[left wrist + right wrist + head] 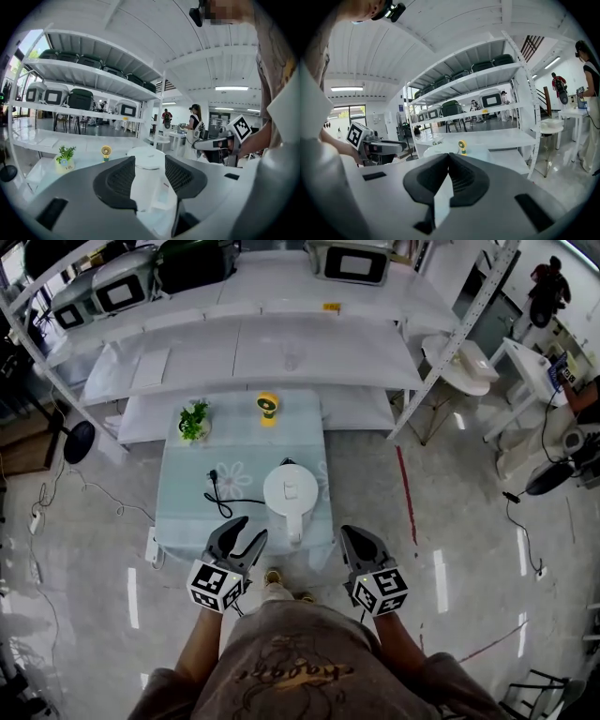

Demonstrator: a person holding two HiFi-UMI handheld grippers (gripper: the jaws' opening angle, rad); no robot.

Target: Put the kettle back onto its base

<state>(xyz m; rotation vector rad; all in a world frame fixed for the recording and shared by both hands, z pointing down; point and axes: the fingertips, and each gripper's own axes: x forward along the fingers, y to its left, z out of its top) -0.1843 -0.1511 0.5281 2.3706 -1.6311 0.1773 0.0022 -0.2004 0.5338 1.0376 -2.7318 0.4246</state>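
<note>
A white kettle [291,493] stands upright on the pale green table [187,507], handle toward me. A black cord [239,500] runs from a loose plug [214,476] to under the kettle; the base itself is hidden beneath it. My left gripper [247,530] hangs just off the table's near edge, left of the kettle's handle and apart from it, jaws open with nothing in them. In the left gripper view the kettle [146,161] shows between the spread jaws, farther off. My right gripper [350,533] is off the table's near right corner, shut and empty, its tips [449,156] meeting.
A small potted plant [194,421] and a yellow mini fan [268,407] stand at the table's far end. White shelving [281,352] with appliances rises behind it. A black floor fan [79,442] is at the left, a round white table [459,362] at the right.
</note>
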